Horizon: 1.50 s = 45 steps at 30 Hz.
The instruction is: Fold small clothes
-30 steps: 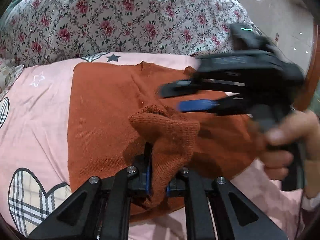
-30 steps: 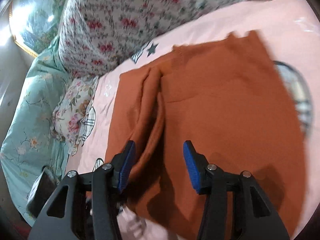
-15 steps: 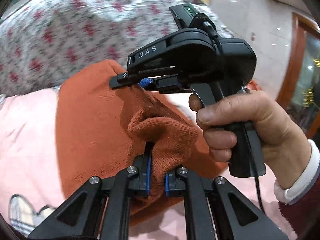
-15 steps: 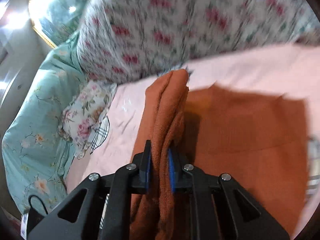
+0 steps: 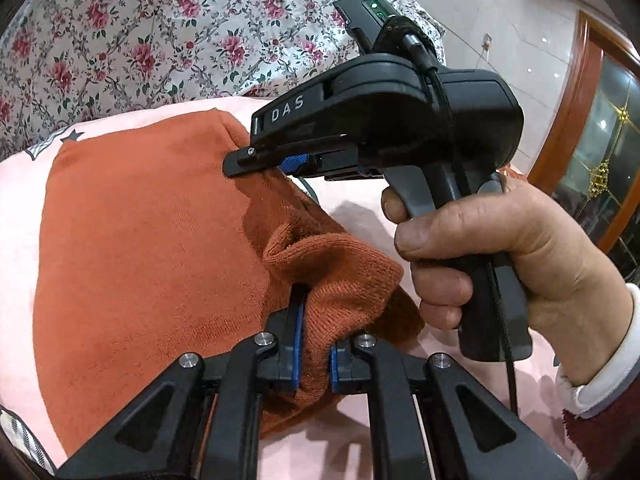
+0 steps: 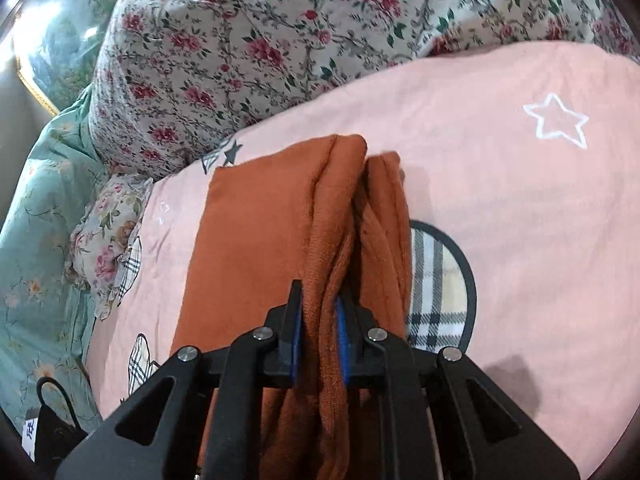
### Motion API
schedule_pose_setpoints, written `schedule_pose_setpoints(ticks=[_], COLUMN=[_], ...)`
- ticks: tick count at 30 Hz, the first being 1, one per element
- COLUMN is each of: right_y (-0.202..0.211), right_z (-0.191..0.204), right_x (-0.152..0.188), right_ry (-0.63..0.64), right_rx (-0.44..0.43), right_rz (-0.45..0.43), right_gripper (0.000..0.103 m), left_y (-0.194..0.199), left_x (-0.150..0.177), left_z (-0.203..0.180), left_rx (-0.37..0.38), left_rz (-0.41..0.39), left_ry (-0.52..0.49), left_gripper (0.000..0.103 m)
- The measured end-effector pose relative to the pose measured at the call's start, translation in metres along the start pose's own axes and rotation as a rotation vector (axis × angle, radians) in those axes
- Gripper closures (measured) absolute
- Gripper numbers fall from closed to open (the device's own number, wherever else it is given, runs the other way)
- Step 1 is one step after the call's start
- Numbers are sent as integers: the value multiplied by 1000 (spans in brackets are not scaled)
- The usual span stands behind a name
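Note:
A rust-orange knit sweater (image 5: 140, 240) lies on a pink bedsheet (image 6: 520, 208), its right side lifted and carried over toward the left. My left gripper (image 5: 314, 344) is shut on a bunched ribbed edge of the sweater near the front. My right gripper (image 6: 318, 340) is shut on a thick fold of the same sweater (image 6: 256, 248); in the left wrist view the right gripper (image 5: 256, 162) reaches in from the right, held by a person's hand (image 5: 500, 248), its tips against the sweater's far edge.
A floral quilt (image 6: 280, 40) is piled along the far side of the bed. A teal flowered cover (image 6: 36, 240) and a small floral pillow (image 6: 104, 240) lie at the left. A black mask (image 6: 52, 420) sits at the lower left. A wooden door frame (image 5: 568, 120) stands at the right.
The right gripper closed on a fold of the sweater. Both grippers then carried the sweater's right side up and over to the left, uncovering the pink sheet and plaid patch.

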State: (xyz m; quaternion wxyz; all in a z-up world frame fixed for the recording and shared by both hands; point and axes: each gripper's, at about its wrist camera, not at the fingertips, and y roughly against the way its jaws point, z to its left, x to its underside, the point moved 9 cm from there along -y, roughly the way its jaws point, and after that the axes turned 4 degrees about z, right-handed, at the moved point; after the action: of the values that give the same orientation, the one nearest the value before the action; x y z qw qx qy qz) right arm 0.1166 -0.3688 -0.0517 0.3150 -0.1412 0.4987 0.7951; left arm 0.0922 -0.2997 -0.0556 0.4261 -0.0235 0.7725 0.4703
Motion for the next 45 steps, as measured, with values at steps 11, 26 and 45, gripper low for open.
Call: schedule_pose_setpoints(ticks=[11, 26, 45], right_y=[3, 35, -12], right_z=[-16, -11, 0], right_x=[10, 41, 47], right_ry=[-13, -61, -183], right_rx=[53, 26, -110], right_rz=[-12, -43, 52], right_gripper=[85, 43, 76], left_y=[-5, 80, 8], left_x=[9, 34, -12], left_z=[6, 140, 187], left_rx=[55, -56, 99], left_rz=[62, 8, 42], left_ry=[25, 293, 442], left_gripper=[80, 38, 74])
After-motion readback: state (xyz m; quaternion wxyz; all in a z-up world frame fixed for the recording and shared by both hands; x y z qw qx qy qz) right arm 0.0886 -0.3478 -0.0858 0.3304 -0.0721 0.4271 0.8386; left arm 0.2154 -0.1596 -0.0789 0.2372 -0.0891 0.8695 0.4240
